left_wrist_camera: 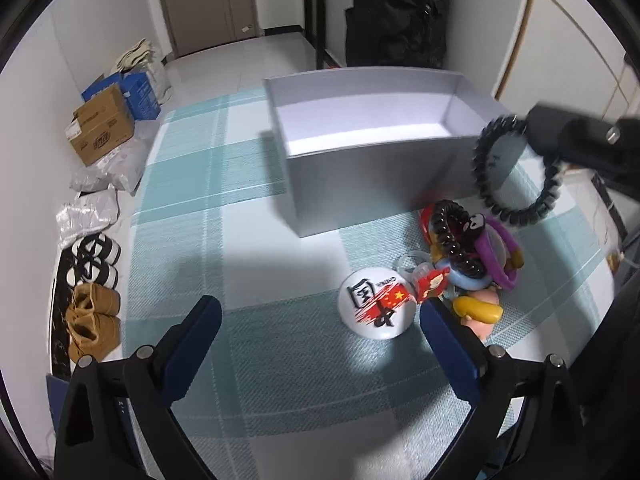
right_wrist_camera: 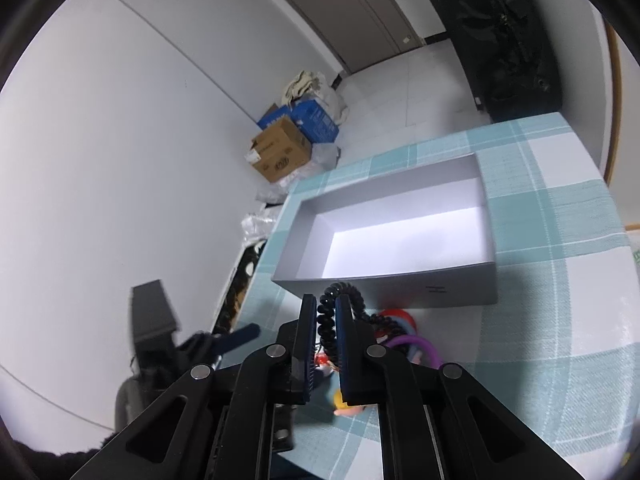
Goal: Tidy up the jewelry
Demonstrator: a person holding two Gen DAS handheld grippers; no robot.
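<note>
A grey open box [left_wrist_camera: 372,136] stands empty on the teal checked cloth; it also shows in the right wrist view [right_wrist_camera: 400,236]. My right gripper [right_wrist_camera: 325,308] is shut on a black coil bracelet [right_wrist_camera: 325,320] and holds it in the air by the box's near right corner; the bracelet hangs as a ring in the left wrist view [left_wrist_camera: 516,168]. A pile of trinkets [left_wrist_camera: 468,252] lies in front of the box, with a dark coil band, a purple band and a yellow piece. A white round badge [left_wrist_camera: 376,308] lies beside it. My left gripper [left_wrist_camera: 320,320] is open and empty, low over the cloth.
Cardboard and blue boxes [left_wrist_camera: 108,120], plastic bags and shoes [left_wrist_camera: 94,320] line the floor left of the table. A black coat [left_wrist_camera: 396,12] hangs behind the box. The table's left edge runs along the shoes.
</note>
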